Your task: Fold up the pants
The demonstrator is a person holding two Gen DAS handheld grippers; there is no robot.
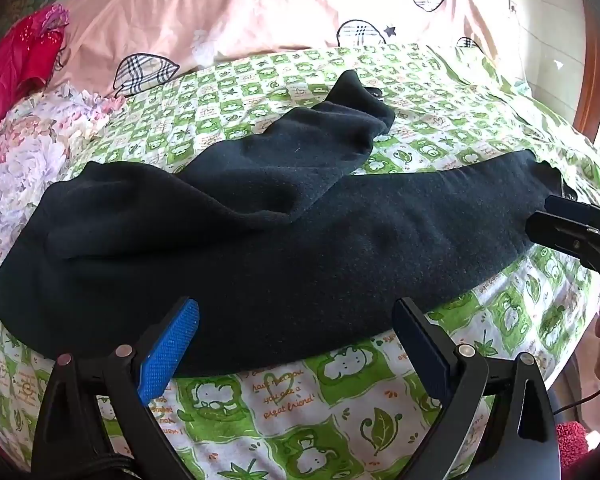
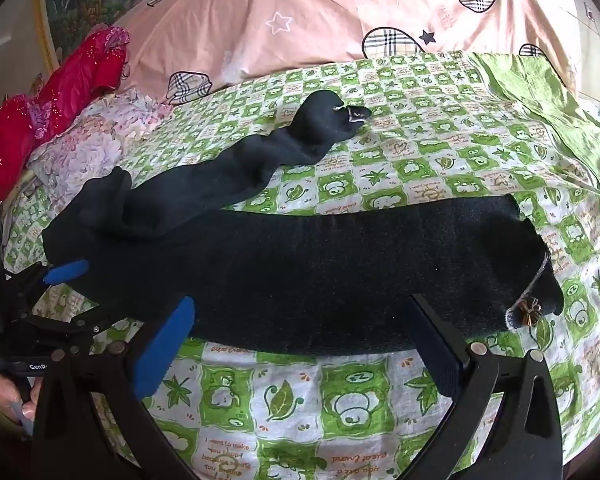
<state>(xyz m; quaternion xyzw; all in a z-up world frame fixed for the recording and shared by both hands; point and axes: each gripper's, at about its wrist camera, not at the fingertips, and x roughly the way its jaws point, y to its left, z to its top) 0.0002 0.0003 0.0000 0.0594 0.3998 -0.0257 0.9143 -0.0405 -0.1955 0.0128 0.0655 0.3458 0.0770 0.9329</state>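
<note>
black pants (image 1: 284, 240) unfolded on green-checked bedsheet (image 1: 284, 400), legs apart | left gripper (image 1: 296, 328) released, right gripper (image 2: 300, 328) released, both near pants' edge | pink quilt (image 2: 320, 20), red cloth (image 1: 16, 68) behind

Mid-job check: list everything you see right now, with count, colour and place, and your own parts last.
pants: one, black, spread across the sheet, one leg straight, the other bunched and angled away
bow: one, brown, on the straight leg's cuff
sheet: one, green and white check, covering the bed
quilt: one, pink with plaid hearts, behind the sheet
floral cloth: one, pale pink and white, left of the pants
red fabric: one pile, red with sparkles, far left
left gripper: one, black with blue pads, open, at the pants' near edge
right gripper: one, same colours, open, at the straight leg's near edge
hand: one, on the left gripper's handle
</note>
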